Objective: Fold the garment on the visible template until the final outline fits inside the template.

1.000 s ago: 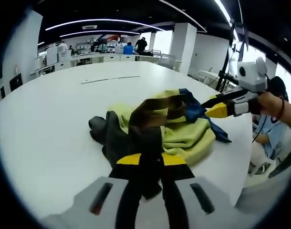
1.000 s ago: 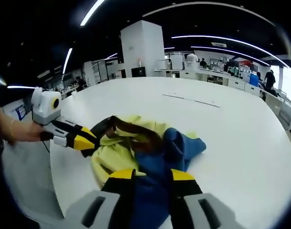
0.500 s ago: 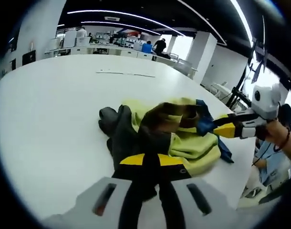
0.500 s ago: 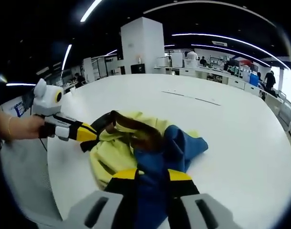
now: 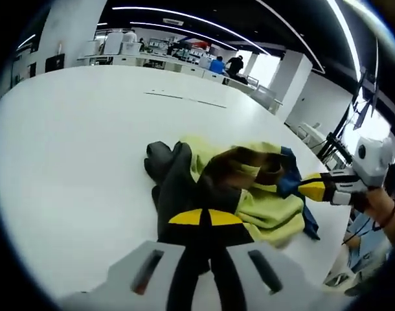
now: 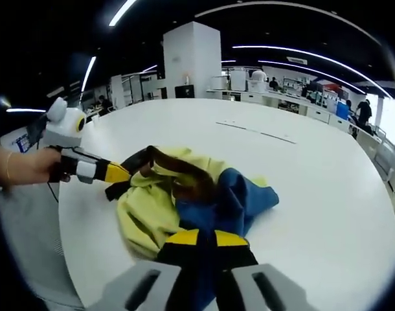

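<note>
Since a second ago you have drawn both grippers back toward the near edge, and the garment [image 5: 243, 188] has dragged with them, its blue part [image 6: 230, 194] now stretched toward your right hand. Your left gripper [image 5: 206, 220] is clamped on the dark grey sleeve [image 5: 175, 184]; your right gripper [image 6: 207, 241] is closed on the blue fabric. You hold two separate ends so the bundle can be pulled open. It lies crumpled on the white table [image 5: 68, 149], near its edge. Thin lines [image 6: 256, 131] marked farther across the table may be the template; I cannot tell.
</note>
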### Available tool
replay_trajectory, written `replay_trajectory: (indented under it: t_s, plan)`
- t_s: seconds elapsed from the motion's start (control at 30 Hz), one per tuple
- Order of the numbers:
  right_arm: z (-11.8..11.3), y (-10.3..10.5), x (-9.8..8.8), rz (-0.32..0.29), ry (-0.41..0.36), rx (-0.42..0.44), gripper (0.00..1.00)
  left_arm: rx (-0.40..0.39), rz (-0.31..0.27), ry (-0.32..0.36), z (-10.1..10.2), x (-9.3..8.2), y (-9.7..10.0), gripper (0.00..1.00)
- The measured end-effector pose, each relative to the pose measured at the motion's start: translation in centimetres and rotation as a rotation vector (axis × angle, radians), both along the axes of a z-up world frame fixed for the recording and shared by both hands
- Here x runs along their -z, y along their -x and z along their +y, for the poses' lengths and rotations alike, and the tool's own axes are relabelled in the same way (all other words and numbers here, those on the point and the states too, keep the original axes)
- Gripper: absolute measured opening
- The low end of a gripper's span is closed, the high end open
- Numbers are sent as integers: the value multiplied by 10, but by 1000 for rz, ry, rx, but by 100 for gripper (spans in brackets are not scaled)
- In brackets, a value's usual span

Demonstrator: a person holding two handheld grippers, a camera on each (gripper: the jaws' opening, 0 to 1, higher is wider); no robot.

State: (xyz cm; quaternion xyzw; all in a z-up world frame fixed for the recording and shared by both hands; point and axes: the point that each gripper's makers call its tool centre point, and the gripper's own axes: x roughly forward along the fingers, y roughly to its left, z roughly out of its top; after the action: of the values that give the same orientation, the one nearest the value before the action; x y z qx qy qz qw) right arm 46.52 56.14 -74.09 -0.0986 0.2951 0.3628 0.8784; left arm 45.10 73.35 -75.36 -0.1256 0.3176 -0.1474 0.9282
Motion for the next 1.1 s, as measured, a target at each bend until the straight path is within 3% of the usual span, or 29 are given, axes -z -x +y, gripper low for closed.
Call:
replay_trajectory:
  t_s: [0.13,0.23,0.33,0.63,0.83,1.1]
  plan:
    - [-4,-2,-4,-11,-11,17,0,14,-5,-6,0,-4,3,0]
    - [-4,-1,-10,-21,-17,20,0,23,-23,27,1,-14,6,0]
    - [-4,-1,-23,-55,-13,9,0,36,-34,7,4,-24,10,0]
    - [-11,-11,-60,-131,7,-6,0,63,-159,-73,16,-74,8,0]
    - [-11,-24,-84,-162,-7,-26,0,45,-231,-127,27,-111,-4,0]
    - [-9,-60,-123,-222,-28,-27,0,20,-307,-148,37,-152,-40,0]
